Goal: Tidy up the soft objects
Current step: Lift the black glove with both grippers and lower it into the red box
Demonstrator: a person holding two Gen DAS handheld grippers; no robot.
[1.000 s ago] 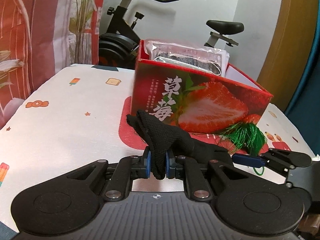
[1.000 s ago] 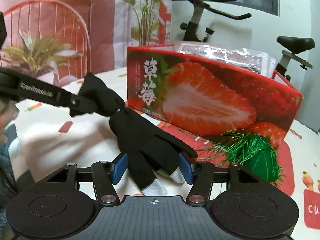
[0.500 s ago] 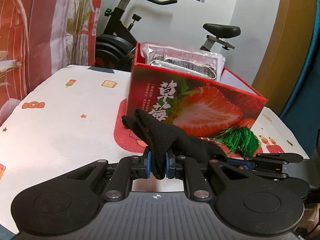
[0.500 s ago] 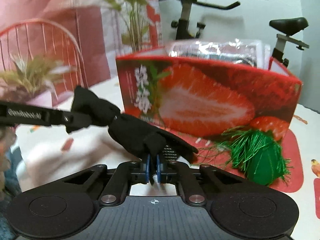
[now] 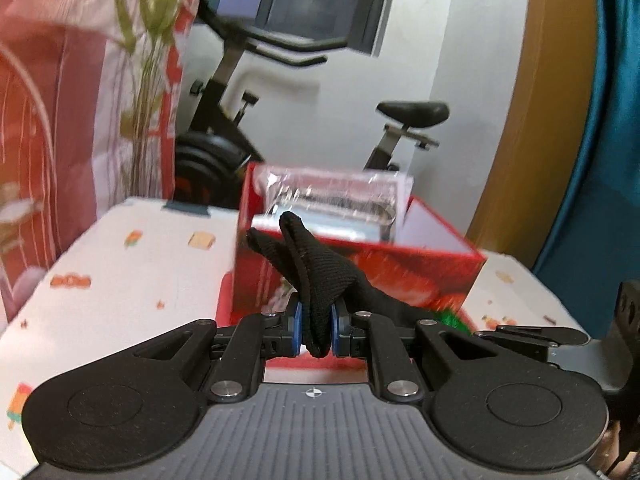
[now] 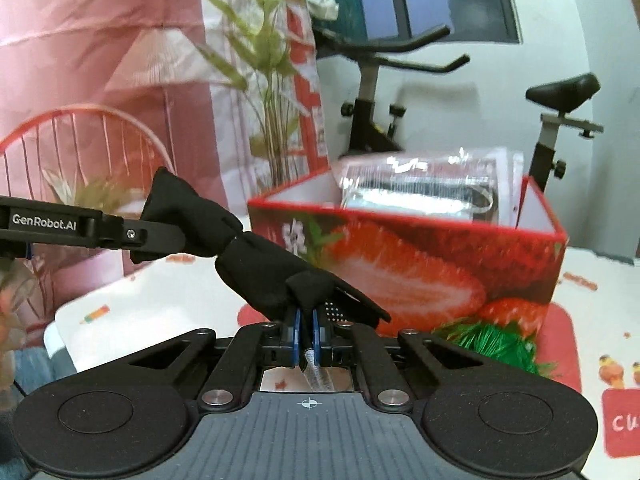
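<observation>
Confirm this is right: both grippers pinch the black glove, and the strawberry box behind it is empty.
Not empty. The right wrist view shows a clear plastic package inside the strawberry box. Both the left gripper and right gripper do pinch the black glove.

Right tool [image 6: 305, 330] clamped black glove [image 6: 260, 268]; both tools lifted it

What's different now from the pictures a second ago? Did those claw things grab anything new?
The right gripper, open around the black glove's finger end a second ago, has clamped shut on it. Both grippers then lifted the glove off the table, so the open top of the strawberry box now shows. The left gripper stays clamped on the glove's other end. The box and the green tassel beside it have not moved.
</observation>
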